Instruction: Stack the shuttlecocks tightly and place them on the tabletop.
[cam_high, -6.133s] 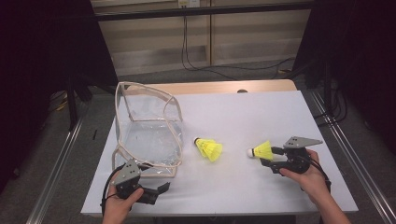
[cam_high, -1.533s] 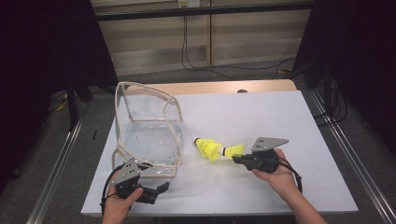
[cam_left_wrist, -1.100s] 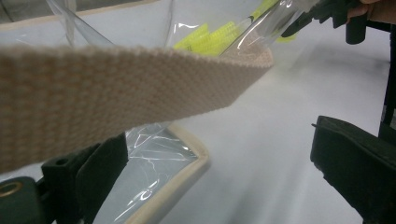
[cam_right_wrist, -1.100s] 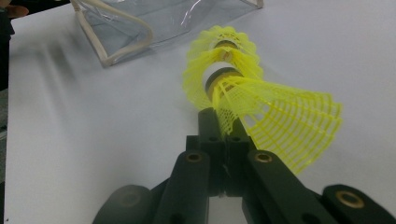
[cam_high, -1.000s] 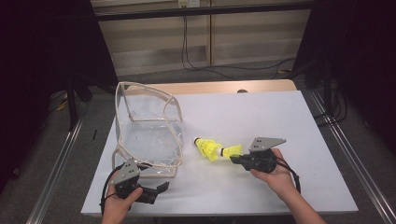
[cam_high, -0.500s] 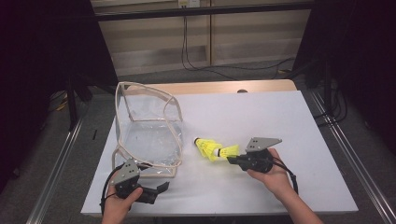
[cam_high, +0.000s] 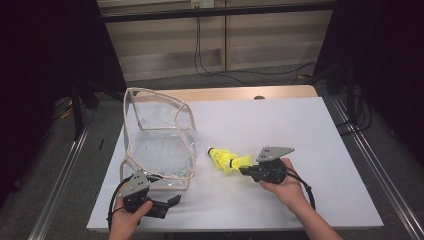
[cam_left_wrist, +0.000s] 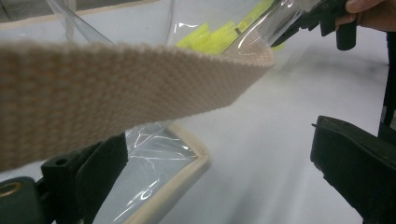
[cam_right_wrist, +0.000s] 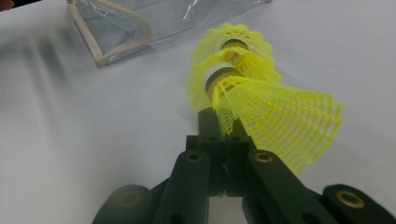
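The right gripper (cam_high: 246, 171) is held low over the white counter (cam_high: 300, 125), right of centre in the high view, with its jaws pressed together on the skirt of a yellow shuttlecock (cam_right_wrist: 275, 112). In the right gripper view, the held shuttlecock is seen to project beyond the jaws with its white-banded cork end pointing away from the gripper. A second yellow shuttlecock (cam_right_wrist: 233, 39) is located directly beyond the first, on the counter, and the cork end of the held one is nested into or against its open skirt; actual contact cannot be confirmed. In the high view, both shuttlecocks are seen as one yellow cluster just beside the near right corner of the clear bag (cam_high: 160, 145).

The clear bag is positioned on the left half of the counter, with its beige-trimmed opening raised and facing the far side. The left gripper (cam_high: 170, 204) is held at the near left edge of the counter, just beside the bag's near edge. In the left gripper view, its jaws are spread wide, with a beige webbing strap (cam_left_wrist: 116, 88) of the bag crossing close in front of the camera; nothing is pinched between them
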